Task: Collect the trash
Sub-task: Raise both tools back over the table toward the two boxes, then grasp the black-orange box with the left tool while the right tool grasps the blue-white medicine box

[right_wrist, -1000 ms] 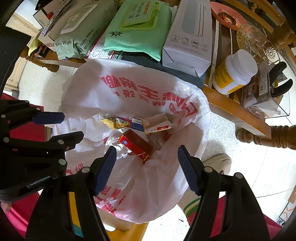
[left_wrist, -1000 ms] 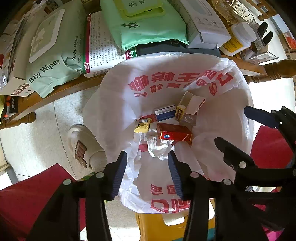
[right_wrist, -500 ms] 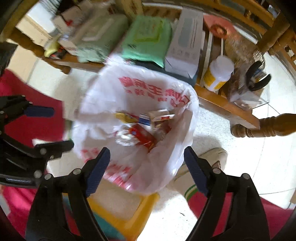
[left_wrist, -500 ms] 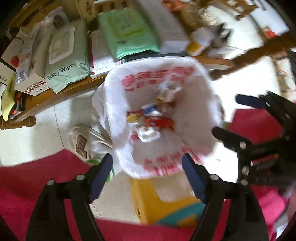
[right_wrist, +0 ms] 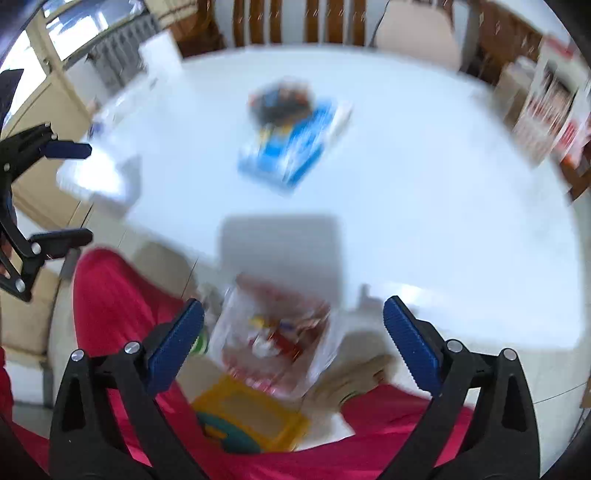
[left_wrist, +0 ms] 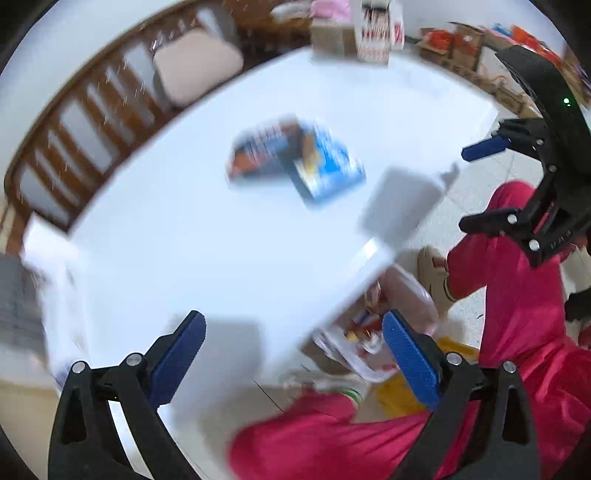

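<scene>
Both tongs up and wide, nothing between the pads! Left gripper [left_wrist: 291,354] spread over the near edge of the white table [left_wrist: 207,236], jaws just opened further and empty. Right gripper [right_wrist: 293,343] likewise gaping, jaws just opened further, nothing clamped; seen too from the left wrist, off to the right above a red trouser leg [left_wrist: 517,314]. Pointed steeply down, presumably so as to look over the tabletop for the next piece to fetch.

Down below, the white trash bag [right_wrist: 277,332] with red print, sitting on a yellow stool [right_wrist: 255,417] on the floor beside the table edge, mouth open upward, kept close to hand so pieces could be dropped straight in. Inside, a blur of red, yellow and white scraps; details too smeared to name.

On the table, well apart from the bag, a blue and white box [right_wrist: 295,155] touching a darker packet [right_wrist: 280,98] just behind it. Both heavily blurred, print unreadable. Probably next for collection, judging by the empty tongs and the task. Wooden chairs [right_wrist: 288,22] at the far side.
</scene>
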`<state>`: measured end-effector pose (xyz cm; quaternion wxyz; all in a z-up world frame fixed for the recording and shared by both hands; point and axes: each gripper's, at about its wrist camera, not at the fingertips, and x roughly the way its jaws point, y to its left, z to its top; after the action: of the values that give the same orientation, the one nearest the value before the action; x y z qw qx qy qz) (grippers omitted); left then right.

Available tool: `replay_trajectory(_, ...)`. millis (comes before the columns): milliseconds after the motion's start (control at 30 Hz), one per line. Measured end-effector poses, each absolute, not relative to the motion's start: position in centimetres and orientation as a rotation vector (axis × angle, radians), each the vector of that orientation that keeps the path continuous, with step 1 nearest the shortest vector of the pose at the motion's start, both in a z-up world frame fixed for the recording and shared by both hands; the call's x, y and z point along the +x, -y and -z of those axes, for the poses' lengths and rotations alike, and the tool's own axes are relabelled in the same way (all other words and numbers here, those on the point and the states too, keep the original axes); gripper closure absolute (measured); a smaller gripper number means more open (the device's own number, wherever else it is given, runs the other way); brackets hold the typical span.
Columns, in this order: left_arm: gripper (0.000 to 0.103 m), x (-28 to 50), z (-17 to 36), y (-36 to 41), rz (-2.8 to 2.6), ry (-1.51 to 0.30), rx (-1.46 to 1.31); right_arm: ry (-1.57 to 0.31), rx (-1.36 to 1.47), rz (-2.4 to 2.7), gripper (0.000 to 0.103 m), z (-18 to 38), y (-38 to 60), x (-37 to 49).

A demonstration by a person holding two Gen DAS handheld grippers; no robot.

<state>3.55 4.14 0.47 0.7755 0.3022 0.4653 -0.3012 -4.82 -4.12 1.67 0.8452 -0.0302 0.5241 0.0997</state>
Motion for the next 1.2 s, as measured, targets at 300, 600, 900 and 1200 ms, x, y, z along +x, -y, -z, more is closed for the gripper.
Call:
replay_trajectory(300, 0.008, 9.6, -6.3, -1.0, 0.886, -0.916, 0.891, -1.073, -0.048, -0.145, 0.007, -9.2, 4.9, 0.4)
replay_trajectory(600, 0.008, 15.2, -1.9, 2.0, 1.070, -0.964, 1.071, -1.124, -0.003, -0.123, 0.007, -10.3, 4.7, 4.6)
replay_trajectory(900, 0.008, 18.3, 1.2, 4.0, 1.210, -0.975, 1.165, -1.193, 0.041, -0.126, 0.007, -5.9, 2.1, 6.6)
replay_trajectory(1200, 0.008, 19.8, 4.5, 6.4, 1.276, -0.968, 1.265, -1.251, 0.095, -0.069, 0.007, -0.6, 1.3, 7.5)
